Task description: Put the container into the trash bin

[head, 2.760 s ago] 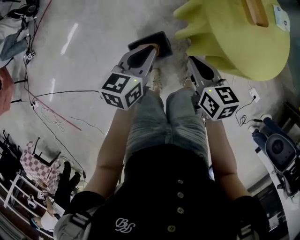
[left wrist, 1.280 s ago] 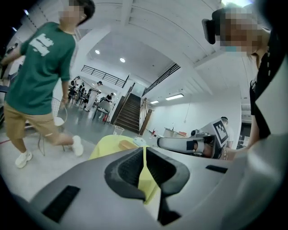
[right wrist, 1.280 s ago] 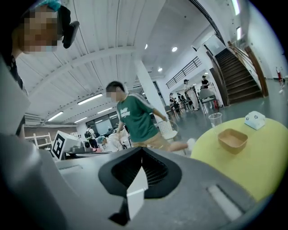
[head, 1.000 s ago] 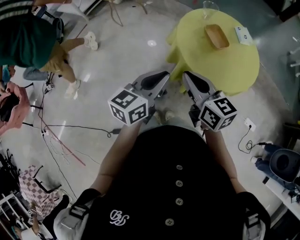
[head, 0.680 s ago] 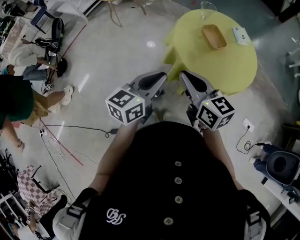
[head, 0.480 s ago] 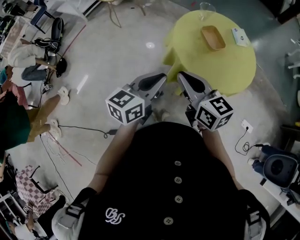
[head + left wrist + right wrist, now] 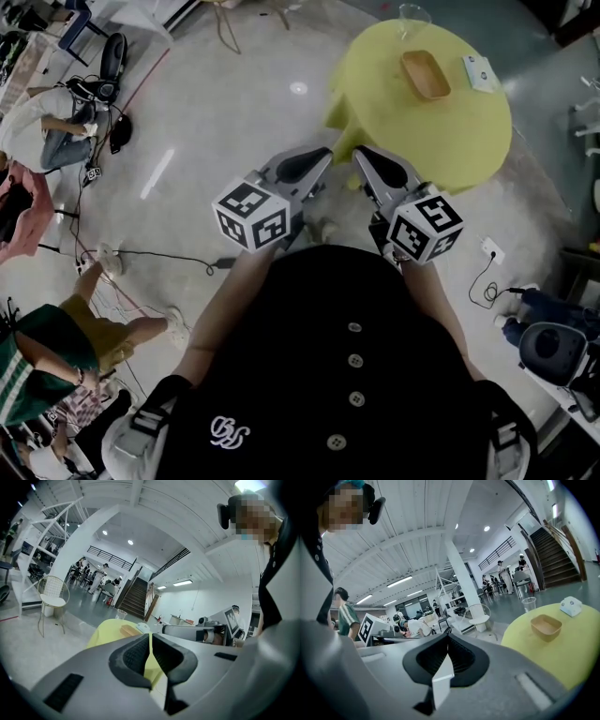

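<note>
Head view first: we're looking down past a black buttoned shirt at both tools held out side by side. The left gripper and the right gripper have their noses almost meeting, both short of the yellow table. And there's the container, a shallow tan tray, sitting on the far half of that table, well apart from both grippers. A clear cup stands at the table's far edge, and a white box lies just right of the container. Cables trail over the pale floor on the left.

Over to the left gripper view: the fingers are pressed together, ribbed pads meeting, and we see nothing between them. Past the tips lies the yellow table, with the container on top, the clear cup behind it and the white box beside it. The right gripper reaches in from the right. A white wire chair stands on the floor at left, and a staircase rises at the back.

Now the right gripper view: these fingers are together too, and we find them empty. The container sits upright on the yellow table off to the right, open side up. The clear cup is behind it, and the white box is further right.
</note>
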